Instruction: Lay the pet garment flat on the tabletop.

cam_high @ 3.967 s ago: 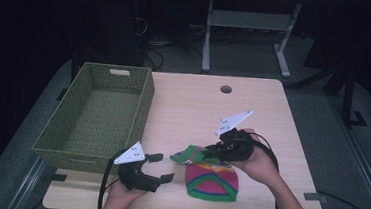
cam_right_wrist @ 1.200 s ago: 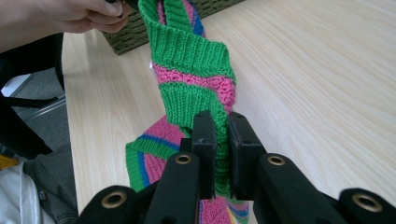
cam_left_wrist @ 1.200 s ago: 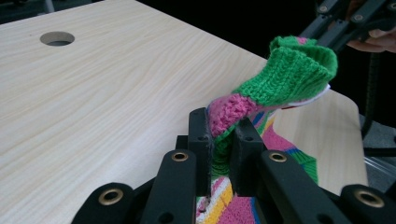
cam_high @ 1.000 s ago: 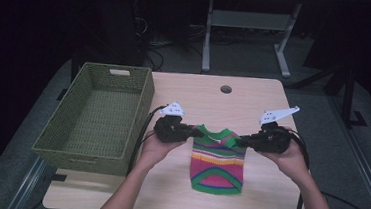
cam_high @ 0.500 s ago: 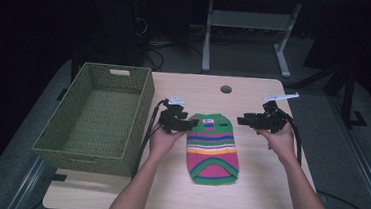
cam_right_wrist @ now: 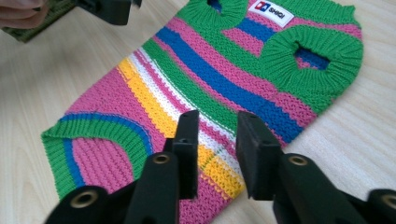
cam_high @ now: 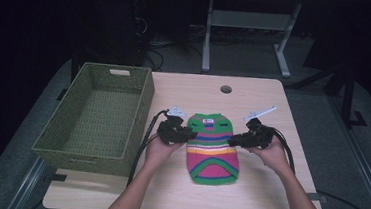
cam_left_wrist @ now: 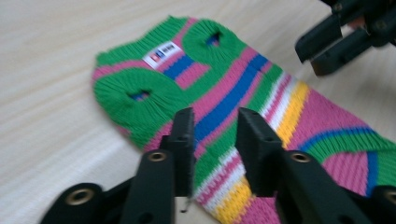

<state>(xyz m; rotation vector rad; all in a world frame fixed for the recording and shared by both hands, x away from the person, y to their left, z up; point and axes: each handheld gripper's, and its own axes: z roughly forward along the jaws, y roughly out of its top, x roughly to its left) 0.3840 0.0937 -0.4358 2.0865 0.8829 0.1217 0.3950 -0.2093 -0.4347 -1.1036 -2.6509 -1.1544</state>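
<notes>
A green wicker basket (cam_high: 97,115) stands on the table (cam_high: 261,201) to the left, well clear of the striped knitted sweater (cam_high: 212,147). The sweater lies flat at the table's middle, its long axis running away from the person, collar at the far end. The left gripper (cam_high: 187,133) and right gripper (cam_high: 232,138) flank its edges; their jaws, just closing, stand apart, gripping nothing.

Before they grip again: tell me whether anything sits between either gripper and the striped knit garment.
Nothing visible does. The garment lies flat on the table, with the left gripper at one edge and the right gripper at the other, jaws parted, just having been closing.
</notes>
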